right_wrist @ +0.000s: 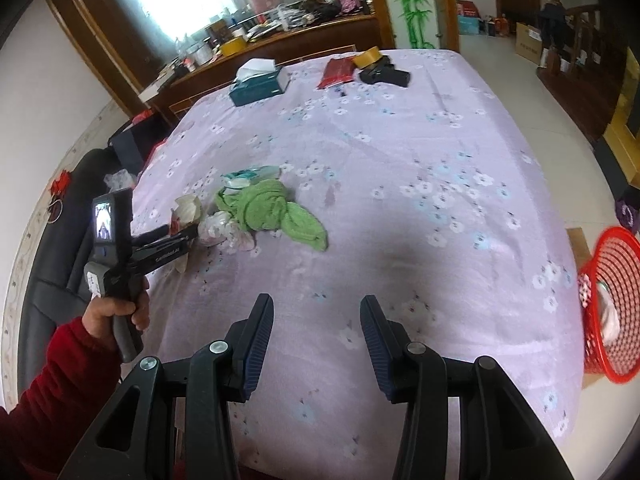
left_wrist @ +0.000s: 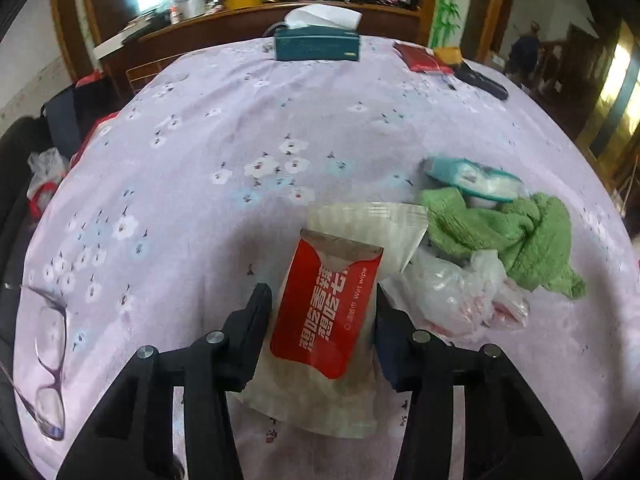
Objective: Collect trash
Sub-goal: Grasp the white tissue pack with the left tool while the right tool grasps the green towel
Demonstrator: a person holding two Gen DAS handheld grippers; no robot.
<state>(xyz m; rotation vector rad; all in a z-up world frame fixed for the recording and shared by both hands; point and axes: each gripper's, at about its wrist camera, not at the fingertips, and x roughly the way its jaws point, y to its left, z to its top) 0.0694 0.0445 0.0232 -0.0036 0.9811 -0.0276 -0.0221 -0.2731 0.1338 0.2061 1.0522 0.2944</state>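
A red and clear wet-wipe packet (left_wrist: 326, 320) lies on the purple floral tablecloth (left_wrist: 240, 140) between the fingers of my left gripper (left_wrist: 320, 304). The jaws stand wide on either side of it, not closed. A second clear wrapper (left_wrist: 368, 224) lies under its far end. A crumpled clear plastic bag (left_wrist: 460, 296), a green cloth (left_wrist: 500, 232) and a teal tissue pack (left_wrist: 472, 176) lie to the right. My right gripper (right_wrist: 317, 312) is open and empty over bare cloth. The left gripper (right_wrist: 160, 244) shows at the pile's left in the right wrist view.
A red mesh basket (right_wrist: 612, 304) stands beyond the table's right edge. A teal tissue box (left_wrist: 316, 42), a red packet (left_wrist: 420, 56) and black items (left_wrist: 480, 78) sit at the far end. Eyeglasses (left_wrist: 50, 360) lie at the left edge. A cluttered wooden sideboard (left_wrist: 240, 4) stands behind.
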